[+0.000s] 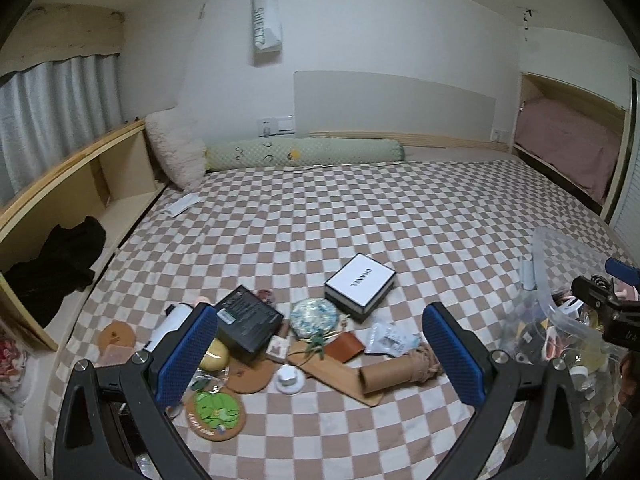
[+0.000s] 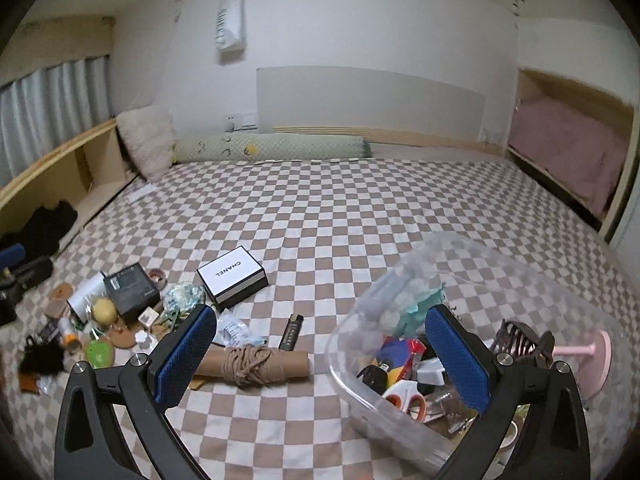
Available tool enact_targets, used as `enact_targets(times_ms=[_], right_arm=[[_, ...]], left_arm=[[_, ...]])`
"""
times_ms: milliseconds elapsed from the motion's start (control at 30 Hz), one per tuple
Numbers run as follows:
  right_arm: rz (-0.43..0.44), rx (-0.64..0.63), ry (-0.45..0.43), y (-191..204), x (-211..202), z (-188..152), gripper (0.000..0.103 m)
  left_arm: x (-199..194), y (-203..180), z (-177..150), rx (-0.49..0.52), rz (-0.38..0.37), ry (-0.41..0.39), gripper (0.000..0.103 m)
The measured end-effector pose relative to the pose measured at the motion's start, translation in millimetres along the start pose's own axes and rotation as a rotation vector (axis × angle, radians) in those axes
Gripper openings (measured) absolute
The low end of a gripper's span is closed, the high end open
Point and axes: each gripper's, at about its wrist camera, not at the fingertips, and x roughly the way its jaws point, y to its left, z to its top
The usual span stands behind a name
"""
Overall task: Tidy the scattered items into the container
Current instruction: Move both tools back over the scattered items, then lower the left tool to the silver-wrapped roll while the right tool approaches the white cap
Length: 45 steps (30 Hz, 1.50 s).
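1. The clear plastic container [image 2: 400, 292] is seen on the checkered bedspread [image 2: 360, 216], to the right of the clutter. It is already partly filled: scissors [image 2: 406, 398], a dark bottle [image 2: 374, 376] and coloured packets [image 2: 400, 350] are visible inside.
2. Much is still left outside. A white box [image 1: 359, 283], a black box [image 1: 248, 318], a cardboard tube wound with cord [image 2: 252, 362], a lighter [image 2: 292, 332], a green coaster [image 1: 214, 410], a round blue-patterned disc [image 1: 314, 317] and a yellow ball [image 1: 214, 354] are noted lying on the bedspread.
3. The left gripper [image 1: 320, 360] is held wide apart above the clutter, nothing between its pads.
4. The right gripper [image 2: 320, 356] is likewise spread wide and empty, its right pad over the container's mouth.
5. Judgement: the task is estimated at under halfway; most of the pile remains to be moved.
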Motion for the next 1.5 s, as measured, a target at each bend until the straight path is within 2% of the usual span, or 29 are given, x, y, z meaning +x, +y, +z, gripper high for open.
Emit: enact_targets(times_ms=[133, 233, 400, 633, 867, 1200, 1333, 1400, 1467, 1500], right_arm=[[0.012, -0.008, 0.024, 13, 5, 0, 0.103], [-0.010, -0.002, 0.038, 23, 13, -2, 0.103], [0.002, -0.069, 0.053, 44, 22, -8, 0.103], [0.025, -0.142, 0.053, 76, 32, -13, 0.103], [0.095, -0.177, 0.099, 110, 47, -21, 0.103], [0.200, -0.256, 0.171, 166, 69, -36, 0.103], [0.244, -0.294, 0.195, 190, 76, -41, 0.102], [0.265, -0.309, 0.207, 201, 79, -43, 0.099], [0.279, -0.301, 0.220, 210, 84, -42, 0.087], [0.286, -0.296, 0.226, 214, 87, -41, 0.085]], left_arm=[[-8, 21, -1, -0.006, 0.028, -0.013, 0.103], [-9, 36, -4, -0.021, 0.040, -0.008, 0.103], [-6, 61, -12, -0.059, 0.054, 0.021, 0.103], [2, 83, -25, -0.054, 0.086, 0.054, 0.103], [10, 115, -36, -0.050, 0.144, 0.088, 0.103], [65, 170, -64, -0.104, 0.233, 0.248, 0.103], [88, 194, -72, -0.157, 0.228, 0.310, 0.103], [96, 204, -75, -0.192, 0.208, 0.337, 0.103], [106, 211, -79, -0.214, 0.196, 0.364, 0.103], [111, 214, -80, -0.222, 0.194, 0.378, 0.103]])
